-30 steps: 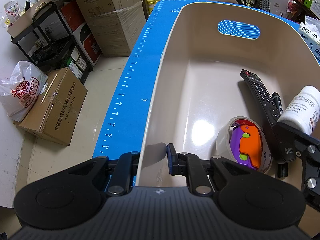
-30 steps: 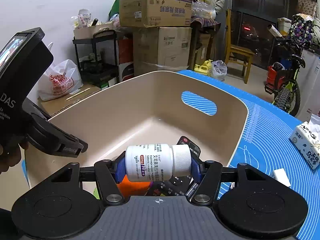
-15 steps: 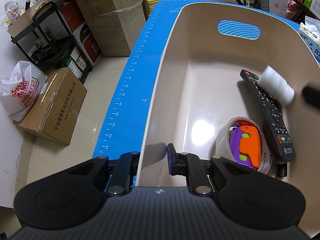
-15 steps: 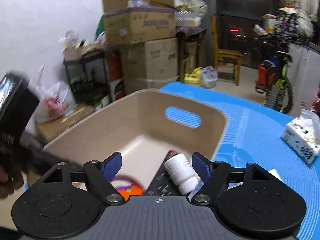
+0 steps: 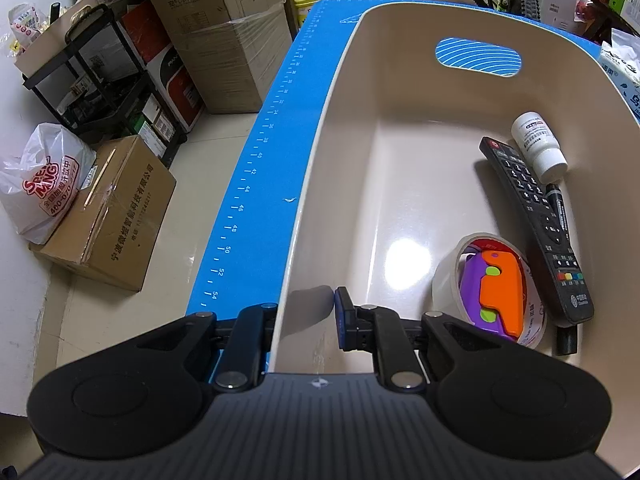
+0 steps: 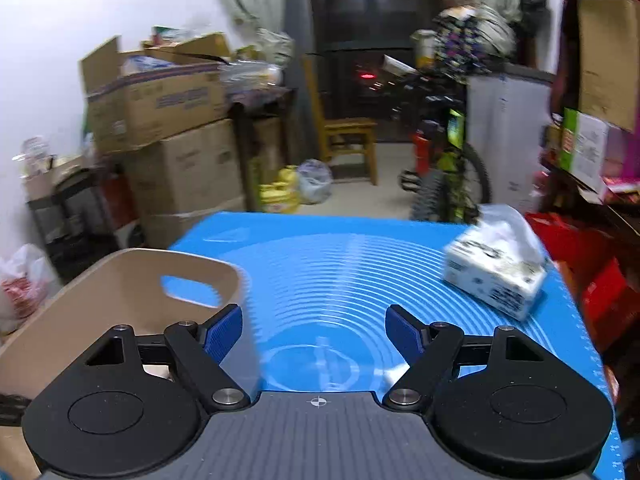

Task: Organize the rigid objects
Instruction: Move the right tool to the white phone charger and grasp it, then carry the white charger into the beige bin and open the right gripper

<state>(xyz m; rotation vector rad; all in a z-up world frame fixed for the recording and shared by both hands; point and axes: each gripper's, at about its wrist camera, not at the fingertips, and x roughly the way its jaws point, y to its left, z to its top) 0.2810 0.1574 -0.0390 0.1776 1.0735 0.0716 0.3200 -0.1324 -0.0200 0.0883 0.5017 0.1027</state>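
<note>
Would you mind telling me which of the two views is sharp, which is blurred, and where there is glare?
Left wrist view: sharp, with a bright lamp glare on the bin floor beside the tape roll; fisheye bends the mat edge. Right wrist view: smeared by motion, the tissue box and the background soft, though the right gripper itself stays crisp.

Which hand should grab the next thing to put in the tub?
Probably the right. Its tool is open and empty over the blue mat, while the left tool is clamped on the tub wall, steadying it.
</note>
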